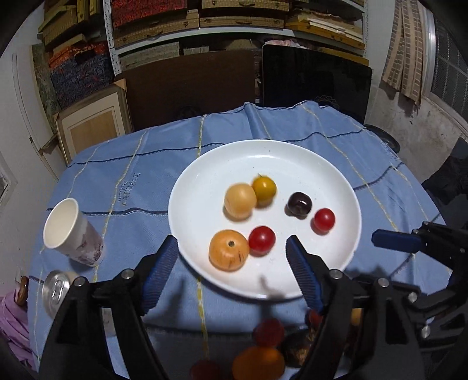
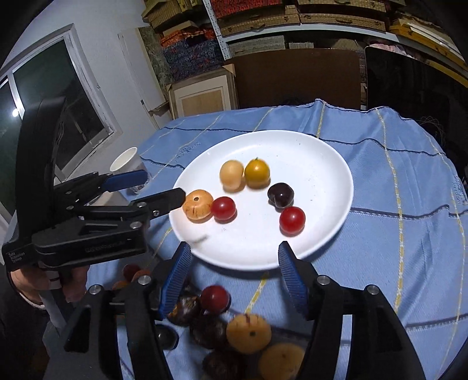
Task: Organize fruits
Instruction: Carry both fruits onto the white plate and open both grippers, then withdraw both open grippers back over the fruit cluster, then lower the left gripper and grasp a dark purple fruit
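Blue cloth with yellow and dark stripes (image 1: 152, 175) covers the round table beneath both hand-held grippers. Nearest, under the left gripper (image 1: 232, 248) and the right gripper (image 2: 234, 251), lies a loose, blurred heap of small fruits on the cloth (image 2: 248, 333): red, orange and dark brown pieces. Both grippers stand with jaws apart and nothing between the blue ribbed pads; no fruit is held. Just beyond their fingertips sits a round white ceramic plate (image 1: 321, 163) holding six fruits. Closest to the left gripper are an orange ribbed fruit with a hole on top (image 1: 228, 253) and, touching it, a red cherry tomato (image 1: 261, 240). Farther on, a second red cherry tomato (image 1: 324, 219) rests beside a dark purple plum-like fruit (image 1: 299, 203). Beyond these, a pale tan round fruit (image 1: 239, 201) touches a yellow cherry tomato (image 1: 264, 189). Left of the left gripper stand a white paper cup (image 1: 73, 232) and a silver drink can (image 1: 57, 289). Shelves of woven boxes (image 1: 204, 17) fill the far wall.
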The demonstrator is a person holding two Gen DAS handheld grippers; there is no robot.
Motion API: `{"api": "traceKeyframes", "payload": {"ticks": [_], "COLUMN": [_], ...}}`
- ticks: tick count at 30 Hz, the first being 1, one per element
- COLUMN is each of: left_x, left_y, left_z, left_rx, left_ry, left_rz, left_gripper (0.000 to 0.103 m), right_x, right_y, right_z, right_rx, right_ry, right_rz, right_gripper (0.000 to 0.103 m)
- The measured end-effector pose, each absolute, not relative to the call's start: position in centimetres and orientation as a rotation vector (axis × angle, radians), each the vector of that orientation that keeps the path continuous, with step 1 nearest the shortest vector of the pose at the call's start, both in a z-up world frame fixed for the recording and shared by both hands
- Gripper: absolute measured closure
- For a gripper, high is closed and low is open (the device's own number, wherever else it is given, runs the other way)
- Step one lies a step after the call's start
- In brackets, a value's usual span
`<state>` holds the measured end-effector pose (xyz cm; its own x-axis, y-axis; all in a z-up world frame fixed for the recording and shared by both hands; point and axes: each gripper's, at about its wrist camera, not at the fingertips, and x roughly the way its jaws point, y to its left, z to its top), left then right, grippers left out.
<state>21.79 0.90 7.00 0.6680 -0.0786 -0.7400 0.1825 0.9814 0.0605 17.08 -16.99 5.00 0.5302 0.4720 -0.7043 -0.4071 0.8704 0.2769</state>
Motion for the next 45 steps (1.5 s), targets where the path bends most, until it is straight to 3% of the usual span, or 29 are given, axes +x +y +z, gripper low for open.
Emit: {"api": "traceKeyframes", "payload": {"ticks": [7, 14, 34, 37, 45], "left_x": [15.4, 9.2, 2.2, 2.3, 3.3], "left_y": [1.4, 2.0, 1.6, 1.1, -0.3], "left_z": [7.3, 6.1, 1.2, 0.9, -0.4], "left_rx": [0.14, 0.156, 0.132, 0.141, 0.16], "left_ry": [0.808, 0.8, 0.876, 0.885, 0.919], "left_rz": [-0.172, -0.168, -0.175, -0.186, -0.212], "left_gripper": [0.023, 0.02, 0.019, 0.019, 0.019], "right_x": [12.3, 7.1, -0.8, -1.1, -0.8], "right_y": [-19.2, -20.6, -19.4, -20.4, -21.4], "right_z": [5.8, 4.6, 2.1, 2.5, 2.3], "right_rx": [0.113, 0.125, -0.01, 0.061, 0.103], "right_ry": [0.809, 0.798, 0.804, 0.775, 0.79], "right_rz": [0.494, 0.459, 0.385, 0.429, 0.385], "right_gripper": [0.024, 0.017, 0.014, 0.003, 0.003]}}
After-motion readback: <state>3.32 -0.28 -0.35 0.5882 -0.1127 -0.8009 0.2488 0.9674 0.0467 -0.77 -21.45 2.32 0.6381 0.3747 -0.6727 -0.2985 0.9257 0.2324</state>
